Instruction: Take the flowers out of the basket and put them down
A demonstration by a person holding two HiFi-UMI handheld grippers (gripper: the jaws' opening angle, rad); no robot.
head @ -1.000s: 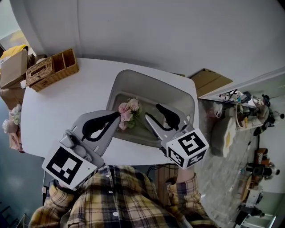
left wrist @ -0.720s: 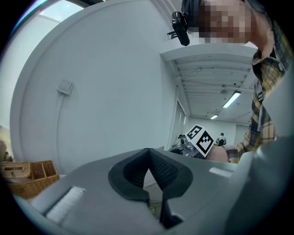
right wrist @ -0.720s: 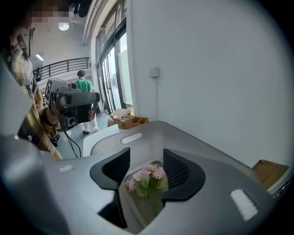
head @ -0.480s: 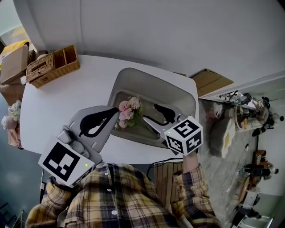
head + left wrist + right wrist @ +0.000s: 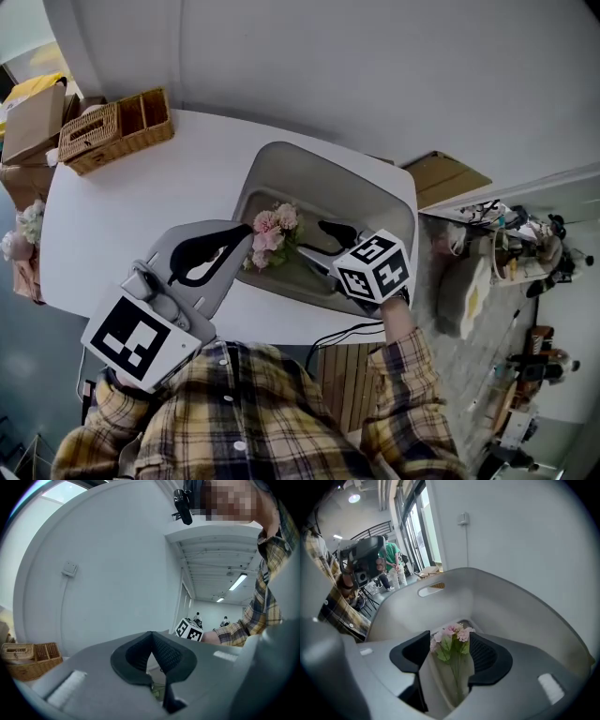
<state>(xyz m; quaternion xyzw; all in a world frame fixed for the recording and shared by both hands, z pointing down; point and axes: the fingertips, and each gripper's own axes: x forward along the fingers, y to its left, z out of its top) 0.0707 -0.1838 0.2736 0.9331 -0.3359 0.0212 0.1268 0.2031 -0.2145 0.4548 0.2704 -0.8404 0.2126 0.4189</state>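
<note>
A small bunch of pink flowers point(image 5: 270, 234) with green leaves lies in the grey basket point(image 5: 319, 159) on the white table point(image 5: 122, 216). In the right gripper view the flowers point(image 5: 451, 641) sit between the two black pads, stem running back along the basket floor point(image 5: 497, 592). My right gripper point(image 5: 319, 242) reaches into the basket from the right; its jaws are opening and the pads do not press on the stem. My left gripper point(image 5: 246, 236) hovers at the basket's left rim beside the blossoms, its fingertips point(image 5: 151, 634) meeting with nothing in them.
A wicker organiser point(image 5: 117, 131) stands at the table's far left corner, with a cardboard box point(image 5: 33, 117) beyond it. Another bunch of flowers point(image 5: 23, 230) shows off the table's left edge. A flat cardboard piece point(image 5: 441, 178) lies right of the table.
My right gripper has slid left, deeper into the basket toward the flowers, and its marker cube has turned. The left gripper has hardly moved.
</note>
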